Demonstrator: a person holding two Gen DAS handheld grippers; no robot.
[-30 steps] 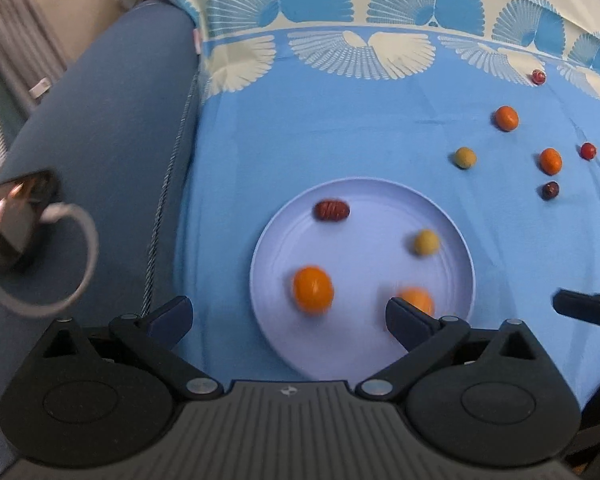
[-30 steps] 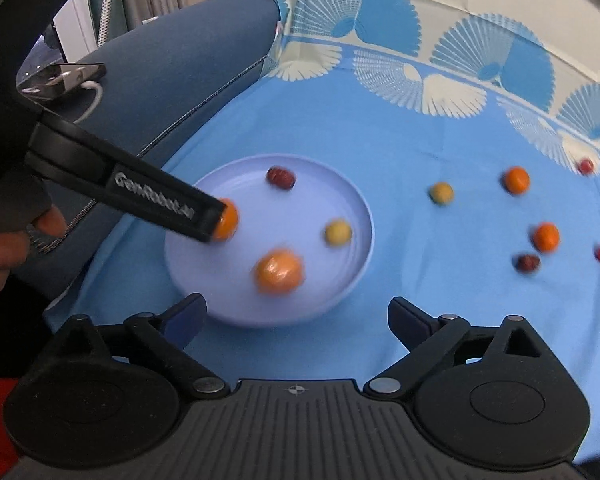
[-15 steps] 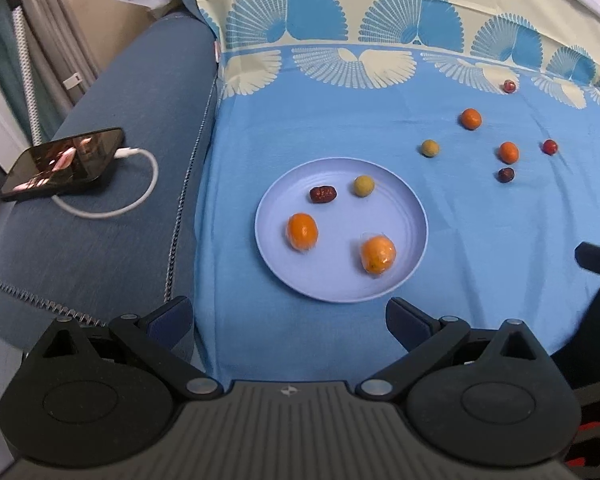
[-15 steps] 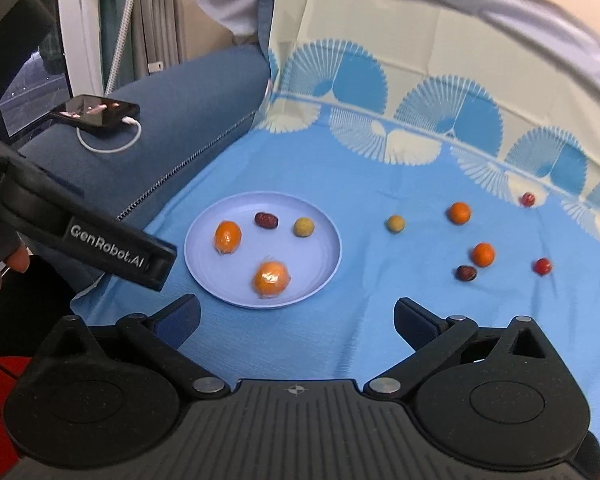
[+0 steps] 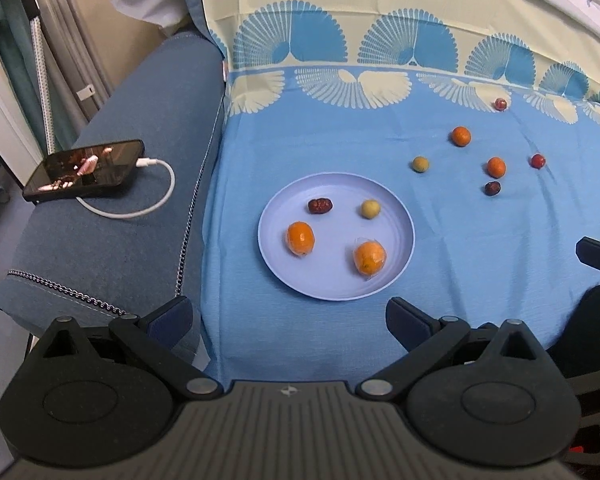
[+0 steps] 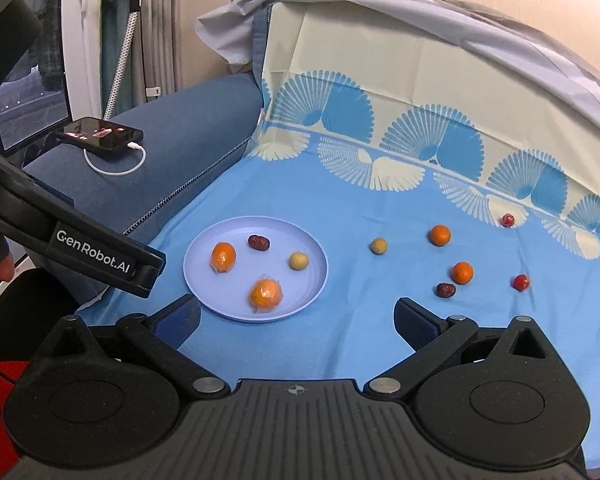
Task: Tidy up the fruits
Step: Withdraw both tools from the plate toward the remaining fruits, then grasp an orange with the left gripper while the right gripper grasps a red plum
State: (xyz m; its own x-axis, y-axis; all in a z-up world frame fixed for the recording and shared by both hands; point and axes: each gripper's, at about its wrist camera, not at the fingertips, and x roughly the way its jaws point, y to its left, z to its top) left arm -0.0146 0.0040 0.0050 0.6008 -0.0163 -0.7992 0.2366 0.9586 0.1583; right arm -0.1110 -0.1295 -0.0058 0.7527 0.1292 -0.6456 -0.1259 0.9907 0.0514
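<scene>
A pale blue plate [image 5: 400, 264] [image 6: 312, 284] lies on the blue cloth and holds two wrapped oranges [image 5: 300, 237] [image 5: 369, 256], a dark red date [image 5: 320, 205] and a yellow-green fruit [image 5: 370, 208]. Several loose fruits lie to its right: oranges [image 5: 461, 136] [image 5: 496, 167], a yellow-green one [image 5: 420, 164], a dark date [image 5: 492, 188] and red ones [image 5: 537, 161] [image 5: 500, 104]. My left gripper [image 5: 288, 316] is open and empty, short of the plate. My right gripper [image 6: 296, 318] is open and empty, near the plate's front edge.
A phone [image 5: 85, 170] on a white charging cable [image 5: 140, 210] lies on the blue sofa arm at the left. The patterned cloth rises up the sofa back [image 6: 380, 80]. The left gripper's body [image 6: 80, 246] crosses the right wrist view at the left.
Both grippers have pulled back and up from the plate, so more of the sofa shows. The fruits on the plate have settled; the yellow-green one rolled toward the date.
</scene>
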